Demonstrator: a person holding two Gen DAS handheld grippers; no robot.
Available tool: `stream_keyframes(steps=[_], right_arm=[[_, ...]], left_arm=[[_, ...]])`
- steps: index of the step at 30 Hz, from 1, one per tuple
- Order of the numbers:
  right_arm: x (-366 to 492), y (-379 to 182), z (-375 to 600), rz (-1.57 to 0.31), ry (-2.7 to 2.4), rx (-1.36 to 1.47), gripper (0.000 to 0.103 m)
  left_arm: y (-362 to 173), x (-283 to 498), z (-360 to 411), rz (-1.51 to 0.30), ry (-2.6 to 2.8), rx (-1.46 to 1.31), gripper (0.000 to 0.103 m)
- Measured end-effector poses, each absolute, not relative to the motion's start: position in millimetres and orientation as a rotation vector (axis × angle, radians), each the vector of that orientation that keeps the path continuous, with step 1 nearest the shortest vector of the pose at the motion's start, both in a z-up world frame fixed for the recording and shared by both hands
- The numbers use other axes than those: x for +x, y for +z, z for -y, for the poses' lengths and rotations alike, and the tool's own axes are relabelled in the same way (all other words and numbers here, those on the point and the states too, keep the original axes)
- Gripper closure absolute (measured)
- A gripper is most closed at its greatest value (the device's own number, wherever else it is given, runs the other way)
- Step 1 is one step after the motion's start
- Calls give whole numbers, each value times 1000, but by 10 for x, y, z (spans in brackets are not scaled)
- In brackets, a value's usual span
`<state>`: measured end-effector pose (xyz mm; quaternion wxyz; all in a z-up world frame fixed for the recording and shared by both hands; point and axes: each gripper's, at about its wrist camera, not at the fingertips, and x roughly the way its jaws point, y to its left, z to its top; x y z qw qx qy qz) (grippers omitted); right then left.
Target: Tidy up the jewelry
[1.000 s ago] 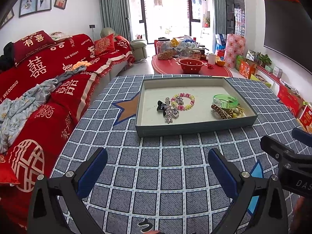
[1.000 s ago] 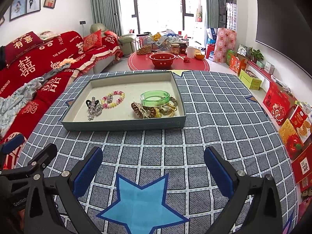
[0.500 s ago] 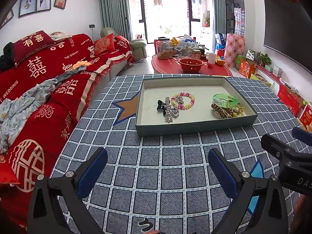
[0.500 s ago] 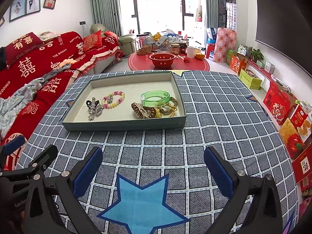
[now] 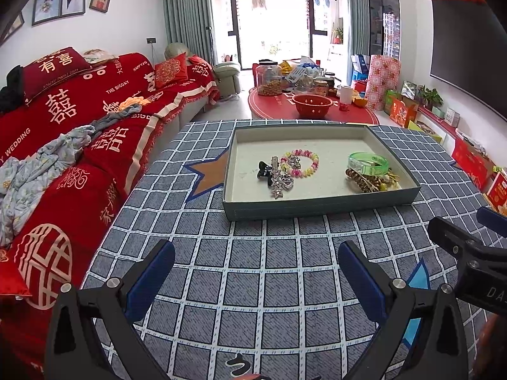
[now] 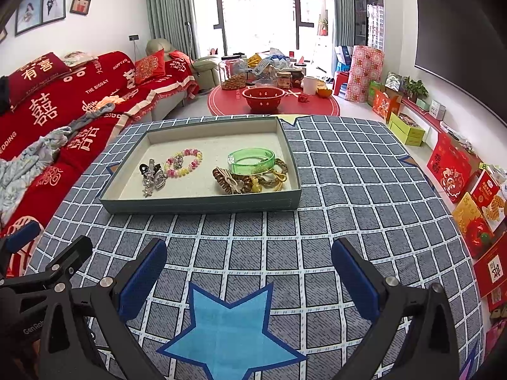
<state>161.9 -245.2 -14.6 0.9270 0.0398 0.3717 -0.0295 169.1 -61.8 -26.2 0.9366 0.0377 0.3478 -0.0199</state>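
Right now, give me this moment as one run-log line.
left gripper: open, empty | right gripper: open, empty | both short of tray | green bangle, beaded bracelet in tray

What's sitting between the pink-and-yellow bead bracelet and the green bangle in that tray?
Nothing: in both wrist views only bare tray floor separates the bead bracelet from the green bangle. The hair clips lie on the bracelet's other side.

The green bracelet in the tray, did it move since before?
No. The green bracelet sits atop the hair ties by the tray's right wall, exactly as earlier.
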Motion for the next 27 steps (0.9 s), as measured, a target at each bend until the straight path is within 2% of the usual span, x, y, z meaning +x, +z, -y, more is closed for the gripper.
stream_keyframes(steps=[27], right_arm=[[1615,-128,2455,-759,-59,83,0]], left_arm=[[-245,1685,584,-708,-35,85,0]])
